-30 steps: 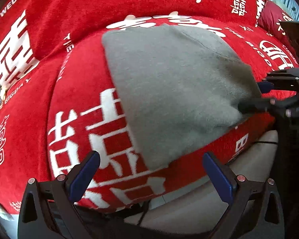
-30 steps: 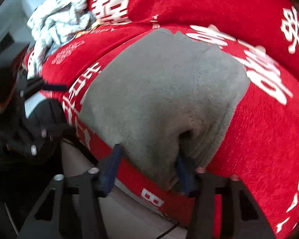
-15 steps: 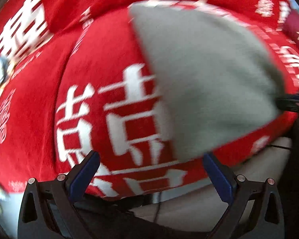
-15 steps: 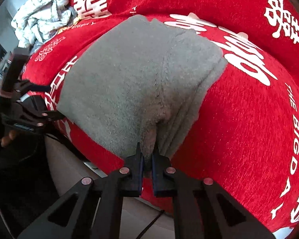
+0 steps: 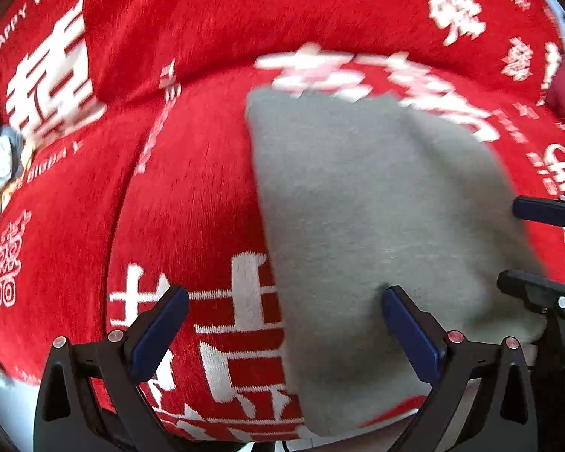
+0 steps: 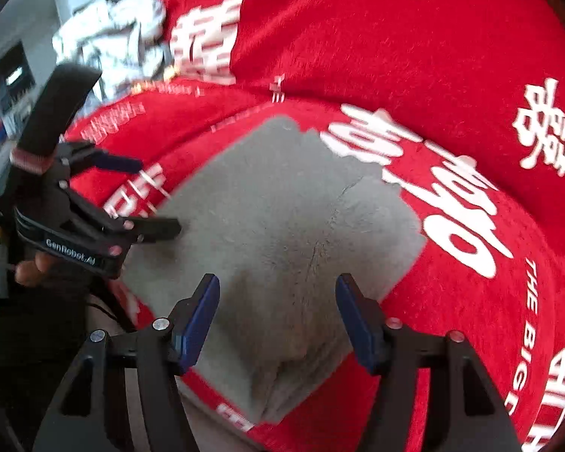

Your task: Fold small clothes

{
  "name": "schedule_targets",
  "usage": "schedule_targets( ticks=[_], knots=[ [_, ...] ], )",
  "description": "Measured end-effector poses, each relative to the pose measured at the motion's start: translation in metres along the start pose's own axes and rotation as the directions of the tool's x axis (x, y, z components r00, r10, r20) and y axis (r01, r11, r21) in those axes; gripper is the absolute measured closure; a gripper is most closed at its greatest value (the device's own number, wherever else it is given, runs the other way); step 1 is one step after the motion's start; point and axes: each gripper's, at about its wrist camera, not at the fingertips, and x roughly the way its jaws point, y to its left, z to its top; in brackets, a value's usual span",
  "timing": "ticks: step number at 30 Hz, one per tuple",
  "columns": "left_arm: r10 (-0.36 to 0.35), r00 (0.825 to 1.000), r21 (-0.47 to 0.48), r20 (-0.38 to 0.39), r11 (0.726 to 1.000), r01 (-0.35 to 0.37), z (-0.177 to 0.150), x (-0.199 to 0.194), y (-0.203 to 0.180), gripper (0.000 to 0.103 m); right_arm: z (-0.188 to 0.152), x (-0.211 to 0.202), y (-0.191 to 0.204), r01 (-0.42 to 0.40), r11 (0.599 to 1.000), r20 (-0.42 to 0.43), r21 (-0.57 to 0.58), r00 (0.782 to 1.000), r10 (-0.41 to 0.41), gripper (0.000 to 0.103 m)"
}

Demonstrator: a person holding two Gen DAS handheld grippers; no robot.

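Both grippers, left (image 5: 282, 333) and right (image 6: 277, 318), spread apart over soft, light gray cloth (image 6: 282, 218); pinch near hem corners.

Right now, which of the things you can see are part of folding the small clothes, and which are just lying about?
Part of the job:
- grey garment, lying flat on the cushion
- left gripper, jaws open
- right gripper, jaws open

Just lying about:
- red printed sofa cover, under the garment
- crumpled pale cloth heap, at the sofa's far end
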Motion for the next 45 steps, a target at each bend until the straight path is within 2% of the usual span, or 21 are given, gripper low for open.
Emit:
schedule_targets(
  ticks=[2,4,6,7,10,14,18,20,22,23,25,26,29,32,37,42,45],
  knots=[
    [-0.032,1.000,-0.024,0.002,0.999,0.032,-0.001,0.003,0.003,0.000,-0.006,0.019,-0.009,0.021,1.000,-0.032,0.009,0.999,-0.020,0.036],
    [-0.030,1.000,-0.012,0.005,0.999,0.030,-0.001,0.003,0.004,0.000,-0.011,0.014,-0.014,0.024,1.000,-0.002,0.007,1.000,-0.024,0.036],
    [-0.025,1.000,0.000,0.006,1.000,0.025,-0.003,0.002,0.002,0.000,-0.018,0.015,-0.021,0.069,0.998,-0.026,0.010,0.997,-0.069,0.034],
    [-0.029,1.000,0.002,0.002,1.000,0.029,-0.002,0.003,0.004,0.000,-0.023,0.017,-0.031,0.064,0.997,-0.056,0.045,0.997,-0.061,0.032],
    [-0.008,1.000,0.014,0.006,1.000,0.008,-0.002,0.002,0.002,0.000,-0.024,0.007,-0.052,-0.002,0.983,-0.045,0.182,0.999,0.011,0.031],
    [0.001,1.000,0.020,0.005,1.000,-0.001,0.000,0.002,0.002,0.000,-0.004,-0.008,-0.039,0.076,0.992,0.023,0.103,0.997,-0.078,0.032],
    [-0.002,1.000,0.003,-0.007,1.000,0.002,-0.001,0.002,0.004,0.000,0.029,0.001,-0.029,0.069,0.994,0.059,0.088,0.995,-0.075,0.032],
    [0.003,1.000,-0.006,-0.017,1.000,-0.003,0.000,0.000,0.004,0.000,0.042,0.018,-0.026,0.070,0.994,0.018,0.084,0.997,-0.072,0.030],
    [0.010,1.000,-0.019,-0.028,1.000,-0.011,0.001,-0.005,0.004,0.000,0.044,0.035,-0.023,0.146,0.986,-0.089,0.080,0.986,-0.138,0.030],
    [0.012,1.000,-0.020,-0.026,1.000,-0.013,0.001,-0.008,0.004,0.000,0.042,0.034,-0.022,0.158,0.983,-0.099,0.090,0.984,-0.149,0.030],
    [0.027,1.000,-0.028,-0.012,0.999,-0.028,0.000,-0.015,0.002,0.000,0.036,0.019,-0.021,0.113,0.986,-0.081,0.125,0.991,-0.103,0.030],
    [0.026,1.000,-0.031,-0.012,0.999,-0.026,-0.001,-0.018,0.001,0.000,0.033,0.013,-0.021,0.115,0.984,-0.087,0.136,0.991,-0.104,0.030],
    [0.033,0.999,-0.040,-0.021,0.999,-0.034,-0.004,-0.025,-0.009,0.000,0.022,-0.007,-0.017,0.146,0.978,-0.109,0.150,0.985,-0.130,0.030],
    [0.034,0.999,-0.039,-0.018,0.999,-0.035,-0.011,-0.034,-0.021,0.000,0.011,-0.018,-0.011,0.190,0.971,-0.151,0.145,0.974,-0.168,0.024],
    [0.108,0.993,0.042,-0.039,0.993,-0.106,-0.019,-0.039,-0.044,0.000,-0.003,-0.026,0.001,0.220,0.965,-0.175,0.145,0.965,-0.194,0.024],
    [0.081,0.996,0.054,-0.033,0.995,-0.079,-0.019,-0.043,-0.051,0.000,-0.005,-0.026,0.010,0.244,0.965,-0.194,0.100,0.956,-0.222,0.024],
    [0.081,0.997,0.056,-0.018,0.995,-0.080,-0.020,-0.047,-0.053,0.000,-0.005,-0.025,0.009,0.223,0.969,-0.204,0.109,0.959,-0.198,0.024]
  ],
)
